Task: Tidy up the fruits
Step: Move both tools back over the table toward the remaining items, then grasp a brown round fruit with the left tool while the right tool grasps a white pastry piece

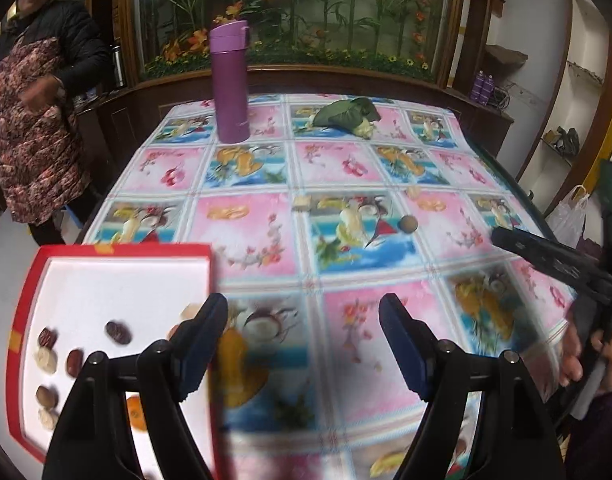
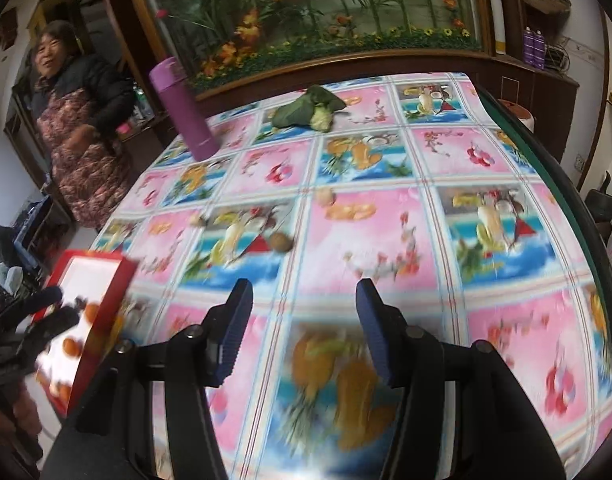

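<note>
A: Starting at the left, what do you make out?

B: The red tray [image 1: 25,300] sits at the near left corner of the surface [image 1: 265,240], with dates, nuts and an orange piece already inside. The left gripper [image 1: 303,312] hangs just beside the tray's right rim, its fingers [image 1: 209,320] spread wide with nothing between them.

A: And what is left to collect?

B: A small round brown fruit [image 1: 408,224], loose on the patterned cloth. From the left gripper it lies at about one o'clock, well apart. Two paler bits lie beyond it: one [image 1: 302,202] toward twelve o'clock, one [image 1: 412,192] just past the fruit.

A: How does it sit from the other side?

B: In the right wrist view the round brown fruit [image 2: 281,242] lies at about eleven o'clock from the right gripper [image 2: 303,298], near and almost straight ahead. Those fingers [image 2: 237,312] stand partly apart and empty.

A: Which hand should take it?

B: I judge the right, being closer and better lined up. The fruit is round, so no long axis governs the approach. The tray then lies far off at nine o'clock.
</note>
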Demonstrator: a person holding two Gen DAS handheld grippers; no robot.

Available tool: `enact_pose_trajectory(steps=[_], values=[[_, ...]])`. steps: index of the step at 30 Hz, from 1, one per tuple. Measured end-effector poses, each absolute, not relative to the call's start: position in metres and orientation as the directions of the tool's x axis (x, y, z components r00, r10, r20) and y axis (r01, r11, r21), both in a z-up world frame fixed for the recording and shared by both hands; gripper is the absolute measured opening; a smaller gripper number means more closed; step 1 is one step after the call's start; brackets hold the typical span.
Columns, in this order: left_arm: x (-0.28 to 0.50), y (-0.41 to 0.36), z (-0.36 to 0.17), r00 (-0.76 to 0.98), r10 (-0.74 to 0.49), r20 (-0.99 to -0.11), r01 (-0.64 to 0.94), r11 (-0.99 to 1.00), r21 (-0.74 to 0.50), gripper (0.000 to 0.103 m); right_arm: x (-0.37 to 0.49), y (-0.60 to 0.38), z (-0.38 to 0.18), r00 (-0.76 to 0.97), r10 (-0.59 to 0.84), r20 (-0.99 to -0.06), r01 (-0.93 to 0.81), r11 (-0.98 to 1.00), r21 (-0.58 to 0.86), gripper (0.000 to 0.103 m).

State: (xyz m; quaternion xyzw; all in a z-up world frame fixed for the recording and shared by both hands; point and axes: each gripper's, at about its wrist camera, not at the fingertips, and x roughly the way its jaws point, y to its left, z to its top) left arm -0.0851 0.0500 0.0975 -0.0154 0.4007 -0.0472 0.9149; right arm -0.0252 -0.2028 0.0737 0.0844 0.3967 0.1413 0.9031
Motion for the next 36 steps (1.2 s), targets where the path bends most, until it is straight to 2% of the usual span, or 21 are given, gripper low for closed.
enact_pose_trajectory(steps=[8, 16, 19, 24, 36], values=[[-0.063, 0.037, 0.075, 0.621, -0.101, -0.777, 0.105, 0.994, -0.045, 0.079, 0.055, -0.183, 0.055, 0.61, 0.295, -0.736, -0.166, 0.955, 0.246, 0.055], [-0.047, 0.049, 0.075, 0.615, -0.063, -0.786, 0.076, 0.997, -0.02, 0.078, 0.113, -0.171, 0.026, 0.575, 0.261, -0.775, -0.11, 0.964, 0.243, 0.055], [-0.042, 0.047, 0.077, 0.62, -0.062, -0.782, 0.084, 0.996, -0.013, 0.078, 0.121, -0.165, 0.019, 0.565, 0.221, -0.795, -0.102, 0.975, 0.199, 0.047], [-0.033, 0.036, 0.073, 0.624, -0.076, -0.777, 0.113, 0.994, -0.007, 0.078, 0.119, -0.157, 0.017, 0.586, 0.137, -0.799, -0.105, 0.99, 0.092, 0.024], [0.009, -0.041, 0.049, 0.641, -0.146, -0.754, 0.247, 0.969, 0.022, 0.078, 0.082, -0.224, 0.031, 0.633, 0.225, -0.741, -0.042, 0.966, 0.257, 0.024]])
